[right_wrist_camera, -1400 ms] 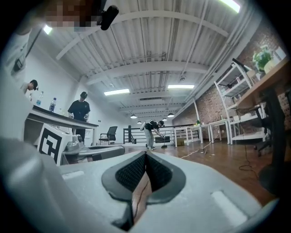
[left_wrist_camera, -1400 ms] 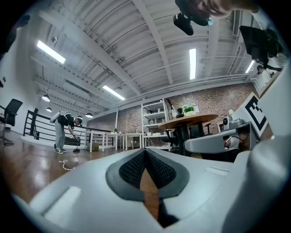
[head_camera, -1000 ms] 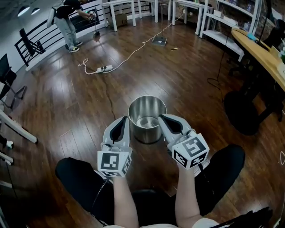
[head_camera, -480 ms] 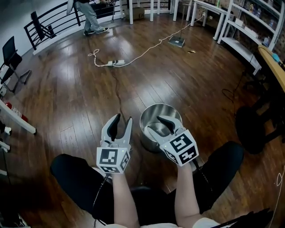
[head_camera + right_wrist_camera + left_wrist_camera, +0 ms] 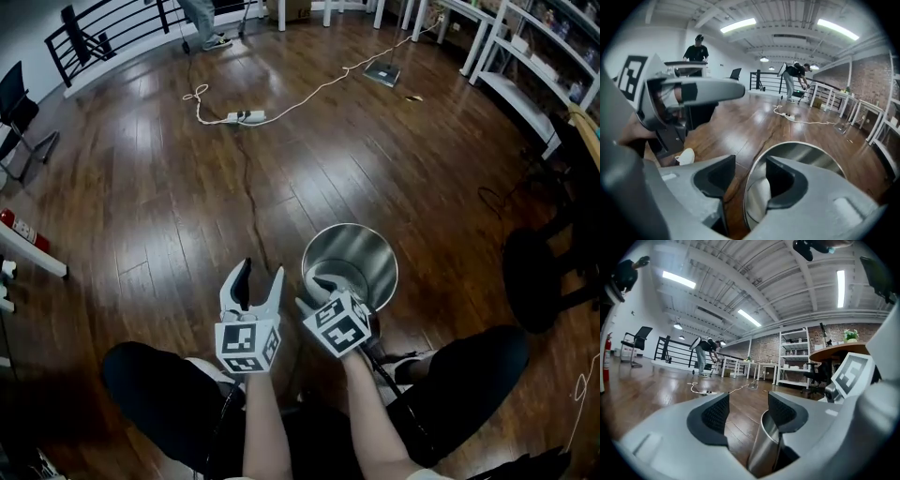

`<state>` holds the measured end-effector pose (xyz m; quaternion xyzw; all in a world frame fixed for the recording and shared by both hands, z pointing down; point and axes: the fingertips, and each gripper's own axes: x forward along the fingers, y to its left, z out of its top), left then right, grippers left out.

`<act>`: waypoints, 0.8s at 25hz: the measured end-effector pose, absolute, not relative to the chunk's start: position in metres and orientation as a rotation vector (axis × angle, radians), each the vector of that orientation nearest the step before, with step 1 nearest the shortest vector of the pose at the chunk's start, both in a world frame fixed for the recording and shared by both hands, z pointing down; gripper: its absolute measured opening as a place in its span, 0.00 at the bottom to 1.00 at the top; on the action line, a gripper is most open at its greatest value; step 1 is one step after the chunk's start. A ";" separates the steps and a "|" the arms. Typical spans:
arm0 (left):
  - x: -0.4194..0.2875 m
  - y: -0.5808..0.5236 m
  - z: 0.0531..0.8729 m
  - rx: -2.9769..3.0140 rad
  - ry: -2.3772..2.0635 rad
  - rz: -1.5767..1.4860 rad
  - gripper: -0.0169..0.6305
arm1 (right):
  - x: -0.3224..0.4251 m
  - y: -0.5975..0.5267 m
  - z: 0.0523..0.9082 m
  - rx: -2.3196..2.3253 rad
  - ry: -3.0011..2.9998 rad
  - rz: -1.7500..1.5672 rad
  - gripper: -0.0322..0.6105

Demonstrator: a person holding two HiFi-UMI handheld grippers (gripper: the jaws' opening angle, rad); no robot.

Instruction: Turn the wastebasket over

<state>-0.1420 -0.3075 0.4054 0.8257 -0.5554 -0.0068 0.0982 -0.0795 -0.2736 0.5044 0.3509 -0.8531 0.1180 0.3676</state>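
Down on the floor, steel wastebasket standing upright, my right gripper just opened wide, jaws straddling its near rim, my left gripper just beside it, freshly opened too, nothing between.

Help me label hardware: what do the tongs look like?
Left tongs and right tongs: light grey shells, black textured pads, each a white cube with black square markers. Jaws have just been opening: the right's straddle the wastebasket rim, the left's hold nothing.
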 end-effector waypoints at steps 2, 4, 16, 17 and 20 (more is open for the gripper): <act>-0.147 -0.314 0.409 2.424 -1.662 -0.023 0.44 | -0.085 -0.279 0.522 0.877 -2.147 0.304 0.33; -0.150 -0.320 0.410 2.421 -1.669 -0.011 0.44 | -0.085 -0.286 0.532 0.884 -2.114 0.310 0.28; -0.159 -0.328 0.423 2.384 -1.674 0.041 0.42 | -0.073 -0.309 0.425 0.969 -2.577 0.611 0.03; -0.157 -0.327 0.424 2.385 -1.669 0.048 0.41 | -0.068 -0.310 0.426 0.994 -2.539 0.583 0.04; -0.155 -0.325 0.422 2.385 -1.669 0.047 0.41 | -0.066 -0.301 0.469 0.990 -2.353 0.525 0.29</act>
